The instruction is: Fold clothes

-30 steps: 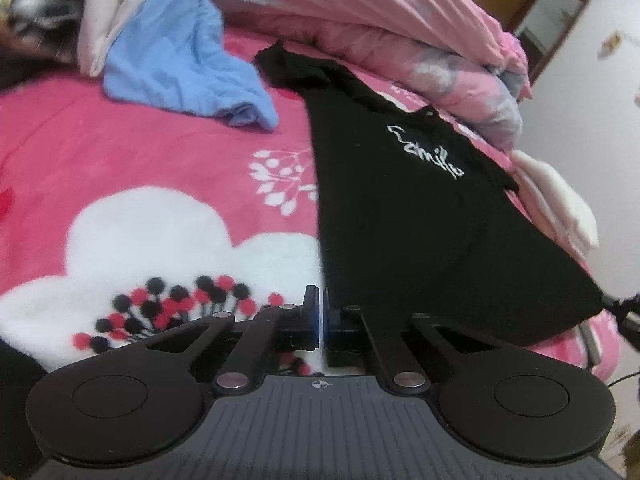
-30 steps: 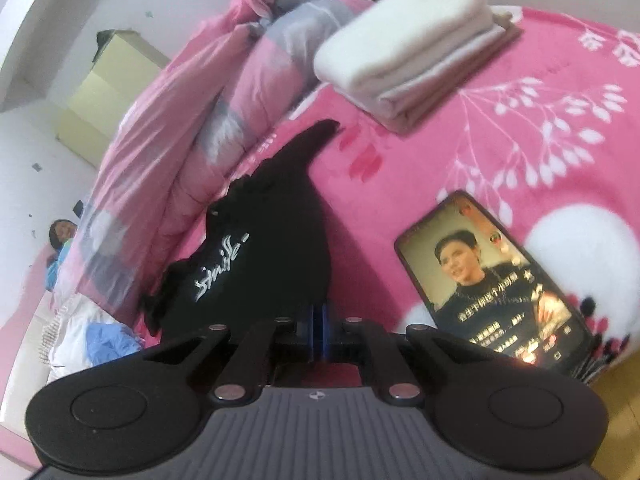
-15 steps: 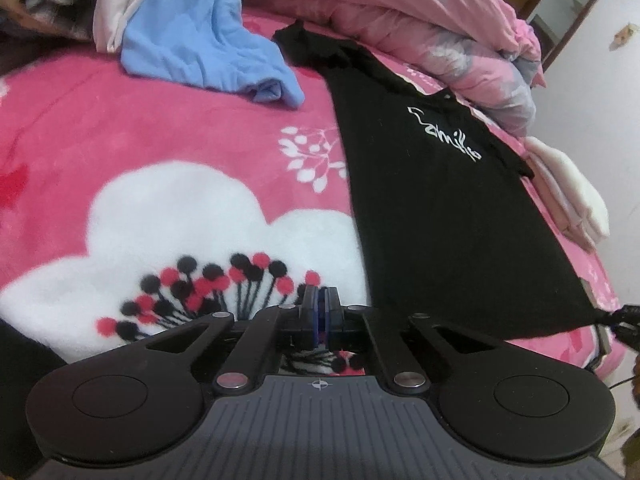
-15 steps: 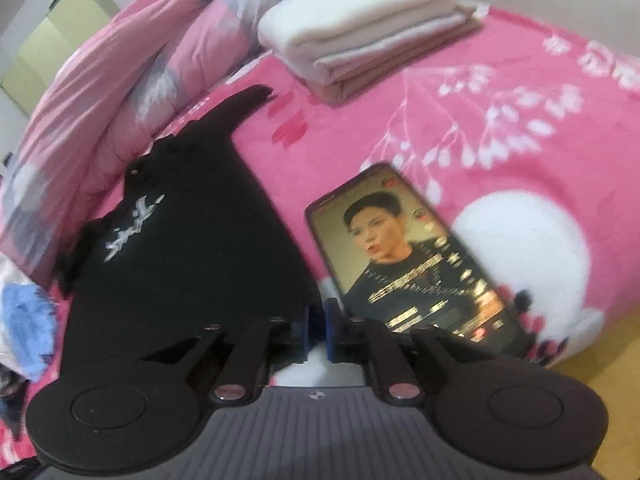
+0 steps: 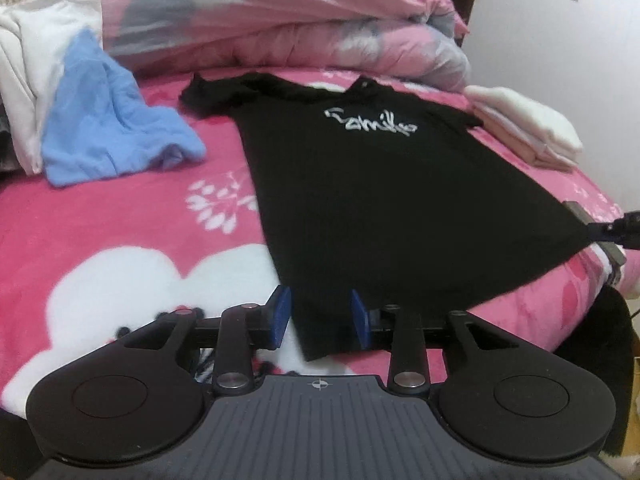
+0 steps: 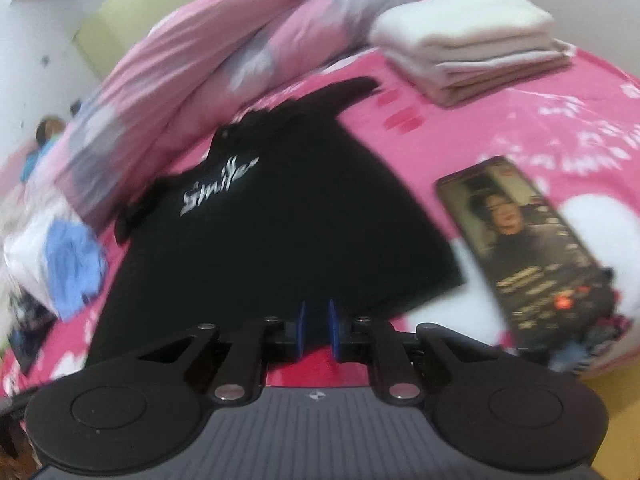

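Note:
A black T-shirt [image 5: 380, 200] with white lettering lies spread flat on the pink bed blanket [image 5: 120, 220], collar far, hem near. My left gripper [image 5: 319, 316] is open, its blue pads [image 5: 280, 312] standing either side of the shirt's near-left hem corner. At the right edge of the left wrist view, the right gripper [image 5: 612, 232] sits at the other hem corner. In the right wrist view the same shirt [image 6: 280, 240] fills the middle. My right gripper [image 6: 317, 332] is slightly open at the hem, with dark cloth showing in the narrow gap.
A lit phone [image 6: 532, 248] lies on the blanket just right of the shirt. Folded white towels [image 6: 468, 40] are stacked beyond it. A crumpled blue garment [image 5: 108, 120] and white clothes lie to the left. A rolled pink duvet [image 5: 280, 20] runs along the far side.
Both grippers were shut on the shirt's hem corners and have opened, the left wider. The shirt has been drawn flat towards the near bed edge.

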`<move>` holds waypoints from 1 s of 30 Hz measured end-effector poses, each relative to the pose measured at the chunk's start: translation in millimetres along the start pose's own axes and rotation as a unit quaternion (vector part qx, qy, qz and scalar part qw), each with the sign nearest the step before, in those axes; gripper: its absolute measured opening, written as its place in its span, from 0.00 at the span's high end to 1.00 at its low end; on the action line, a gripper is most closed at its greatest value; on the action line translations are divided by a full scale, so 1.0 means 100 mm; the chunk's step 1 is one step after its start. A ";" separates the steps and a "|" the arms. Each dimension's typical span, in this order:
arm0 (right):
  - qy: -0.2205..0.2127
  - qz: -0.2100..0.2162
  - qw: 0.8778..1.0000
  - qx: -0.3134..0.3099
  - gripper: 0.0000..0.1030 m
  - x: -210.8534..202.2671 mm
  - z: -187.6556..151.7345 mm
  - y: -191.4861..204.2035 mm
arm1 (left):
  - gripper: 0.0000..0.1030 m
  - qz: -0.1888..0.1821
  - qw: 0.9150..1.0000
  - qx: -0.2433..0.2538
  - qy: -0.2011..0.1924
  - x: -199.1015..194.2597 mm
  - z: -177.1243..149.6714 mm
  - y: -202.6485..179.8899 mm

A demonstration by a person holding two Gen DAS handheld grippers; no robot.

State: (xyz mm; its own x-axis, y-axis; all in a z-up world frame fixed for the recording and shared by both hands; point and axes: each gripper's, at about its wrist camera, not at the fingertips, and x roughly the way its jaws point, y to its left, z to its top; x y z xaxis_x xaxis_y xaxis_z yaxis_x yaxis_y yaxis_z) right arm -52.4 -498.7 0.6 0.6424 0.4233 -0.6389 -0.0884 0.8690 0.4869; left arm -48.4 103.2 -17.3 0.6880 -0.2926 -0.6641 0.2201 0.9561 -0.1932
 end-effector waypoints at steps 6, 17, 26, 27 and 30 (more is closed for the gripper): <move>0.034 0.072 0.997 -0.002 0.70 0.26 -0.24 0.19 | 0.53 -0.001 0.998 -0.061 0.012 -0.11 -0.07 0.16; 0.040 0.154 0.983 0.095 0.66 0.39 -0.60 0.13 | 0.51 -0.020 0.992 -0.121 -0.004 0.00 -0.20 0.20; 0.021 0.137 0.985 0.104 0.66 0.30 -0.63 0.15 | 0.96 0.003 0.992 -0.122 -0.017 -0.13 -0.18 0.20; 0.018 0.136 0.985 0.104 0.66 0.29 -0.63 0.14 | 0.96 0.008 0.993 -0.117 -0.014 -0.12 -0.18 0.21; 0.011 0.129 0.985 0.117 0.66 0.28 -0.63 0.08 | 0.93 0.003 0.995 -0.104 0.005 -0.04 -0.21 0.23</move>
State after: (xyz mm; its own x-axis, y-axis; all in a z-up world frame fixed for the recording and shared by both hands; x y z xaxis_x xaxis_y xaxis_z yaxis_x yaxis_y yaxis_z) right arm -82.9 -463.5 -51.1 0.6046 0.6301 -0.4872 -0.0677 0.6502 0.7568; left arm -61.0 126.4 -34.1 0.6818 -0.2868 -0.6730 0.0674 0.9406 -0.3326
